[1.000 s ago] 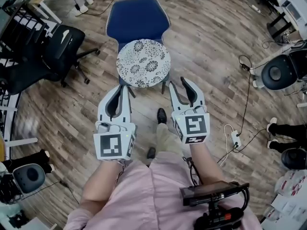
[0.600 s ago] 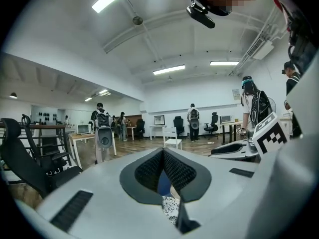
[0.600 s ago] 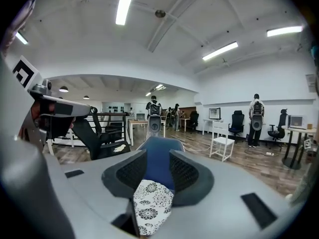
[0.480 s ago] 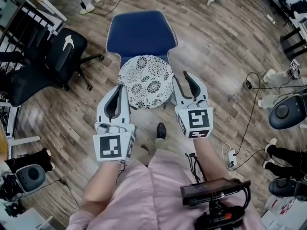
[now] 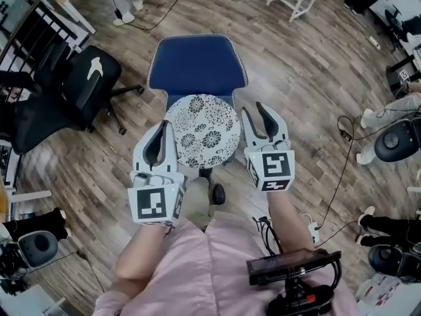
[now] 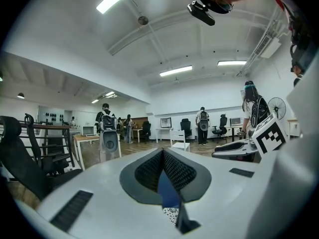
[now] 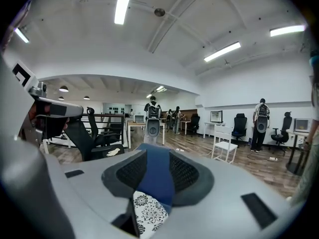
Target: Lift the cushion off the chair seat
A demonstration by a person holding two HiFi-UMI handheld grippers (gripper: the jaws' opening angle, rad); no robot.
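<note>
While head view shows whole cushion [image 5: 201, 131], L tongs [image 5: 168, 124] pressed together, R tongs [image 5: 253, 108] spread.

Left tool [image 5: 166, 126] tips together, right tool [image 5: 253, 109] jaws apart, side by side, pointing forward.

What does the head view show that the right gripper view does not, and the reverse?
Only the head view: the whole round floral cushion lying on the blue chair, and the person's shoe below the seat front. Only the right gripper view: ceiling lights and people standing at far desks. Both: the black office chair, plus cushion and blue chair, which the right gripper view shows only as a sliver between the right hand-held gripper's parted jaws.
</note>
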